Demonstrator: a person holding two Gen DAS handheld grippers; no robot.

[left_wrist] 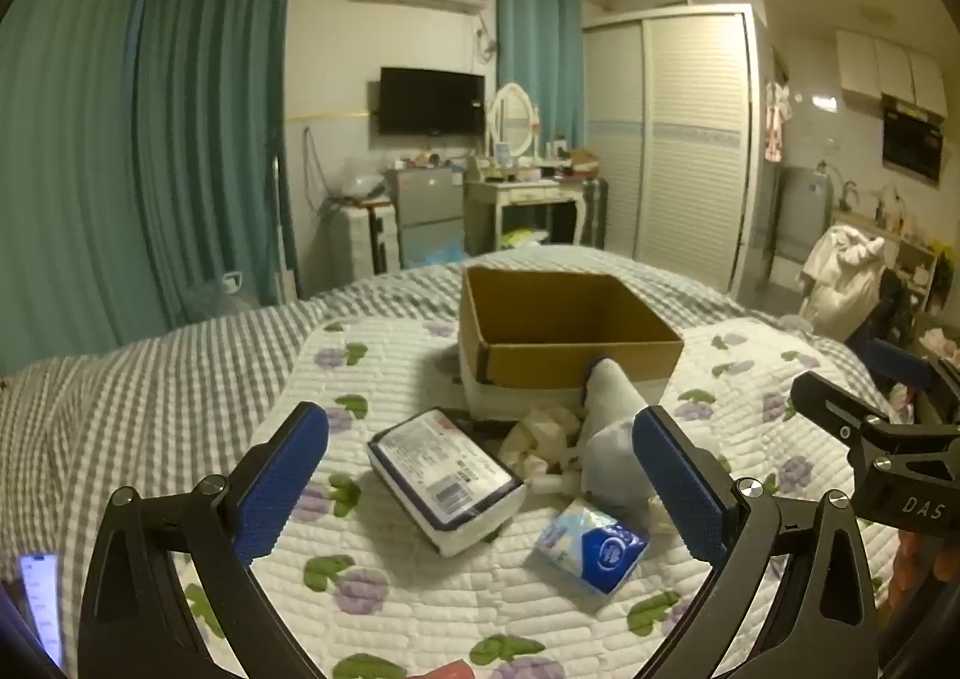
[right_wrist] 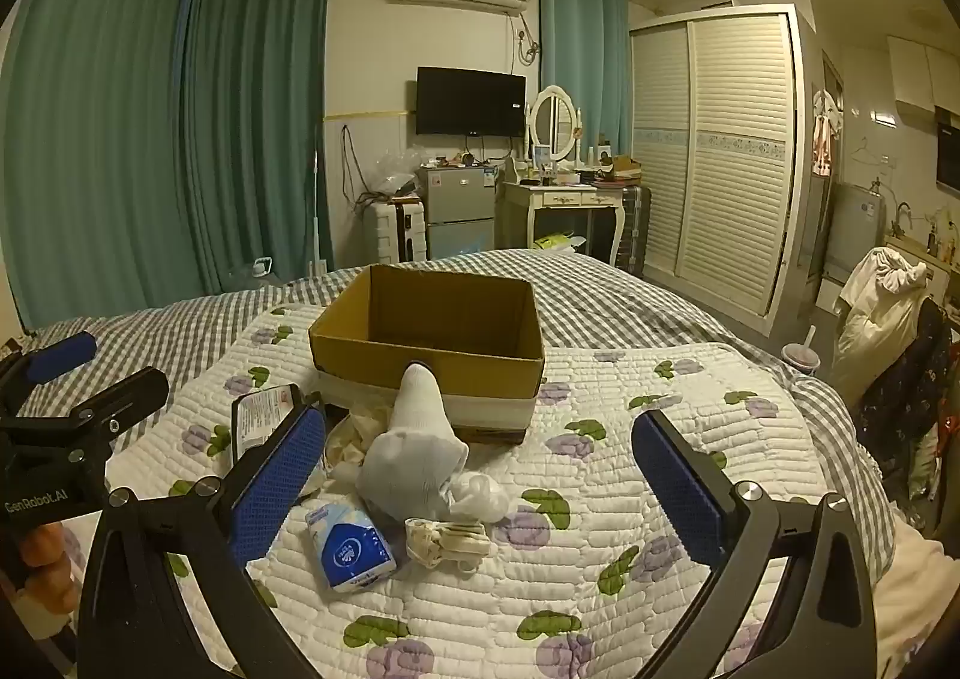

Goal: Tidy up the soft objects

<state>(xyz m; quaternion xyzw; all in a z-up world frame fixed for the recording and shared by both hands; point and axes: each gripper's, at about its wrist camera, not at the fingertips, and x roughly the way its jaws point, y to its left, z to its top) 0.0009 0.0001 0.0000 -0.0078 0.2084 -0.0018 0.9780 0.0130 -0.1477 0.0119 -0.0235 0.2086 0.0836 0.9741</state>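
soft pile: grey sock, tissue pack, wipes pack on quilt, just before empty cardboard box | left claw and right claw fully spread, holding nothing | risk: pinching quilt with sock; dragging neighbours; slippery packs sliding out
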